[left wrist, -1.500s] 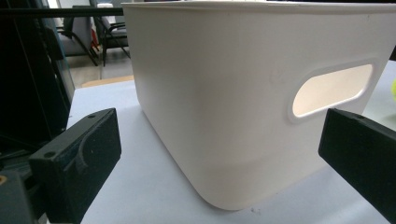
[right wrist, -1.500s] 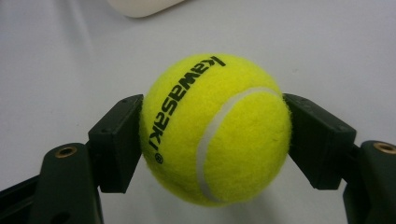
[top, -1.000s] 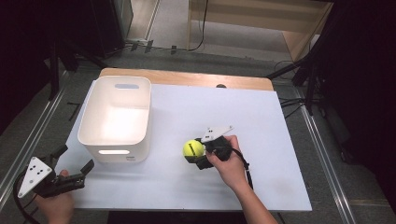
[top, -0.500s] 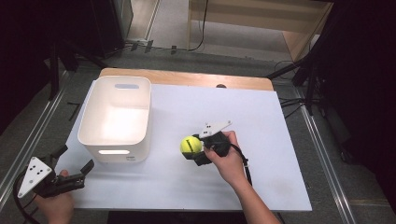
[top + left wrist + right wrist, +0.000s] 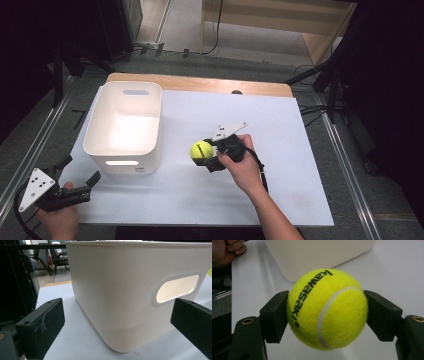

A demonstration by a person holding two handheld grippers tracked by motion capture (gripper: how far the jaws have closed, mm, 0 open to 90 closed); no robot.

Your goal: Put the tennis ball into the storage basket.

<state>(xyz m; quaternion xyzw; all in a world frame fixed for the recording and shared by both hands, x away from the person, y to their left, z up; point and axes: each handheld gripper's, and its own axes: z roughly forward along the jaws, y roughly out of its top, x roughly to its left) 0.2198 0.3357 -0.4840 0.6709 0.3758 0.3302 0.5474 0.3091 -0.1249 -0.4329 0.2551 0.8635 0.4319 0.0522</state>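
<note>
Yellow ball point(image 5: 328, 310) probably clear of bin point(image 5: 125, 125).

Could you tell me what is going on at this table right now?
A person works with a gripper in each hand. The right gripper is clamped on a yellow tennis ball, just right of the white bin on the white table. The left gripper sits open near the table's front left corner, pointed at the bin and holding nothing. The ball is not yet in the bin.
</note>
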